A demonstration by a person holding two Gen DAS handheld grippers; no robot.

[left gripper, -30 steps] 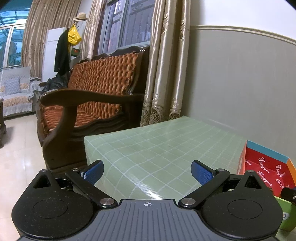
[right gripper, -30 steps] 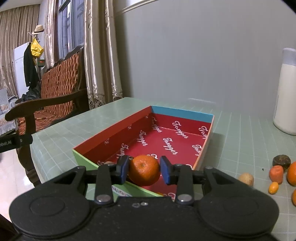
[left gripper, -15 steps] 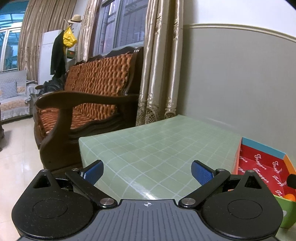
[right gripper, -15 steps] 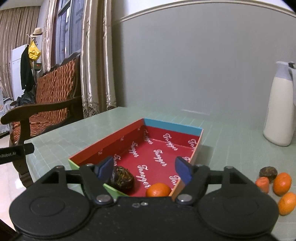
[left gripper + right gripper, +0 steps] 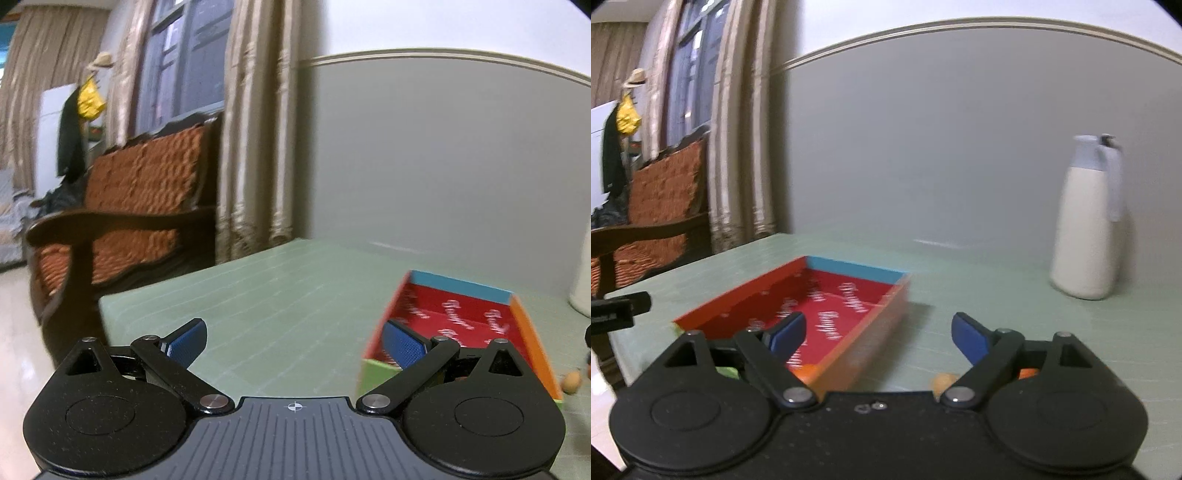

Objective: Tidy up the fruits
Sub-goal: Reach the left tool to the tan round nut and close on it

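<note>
A red-lined cardboard box (image 5: 875, 325) with a blue far end lies on the green checked table (image 5: 979, 291); it also shows in the left wrist view (image 5: 532, 332). My right gripper (image 5: 877, 334) is open and empty above the box's right wall. An orange (image 5: 805, 371) lies in the box's near end, mostly hidden behind my finger. A small yellowish fruit (image 5: 942, 380) and an orange fruit (image 5: 1028, 373) lie on the table right of the box. My left gripper (image 5: 293, 341) is open and empty, left of the box. A yellowish fruit (image 5: 570, 382) lies right of the box.
A white jug (image 5: 1087, 221) stands at the back right of the table. A wooden sofa (image 5: 122, 221) with orange cushions stands past the table's left edge (image 5: 110, 310), by the curtains. A grey wall runs behind the table.
My right gripper opened and let the orange drop into the box, then swung right. My left gripper turned right, bringing the box more into view.
</note>
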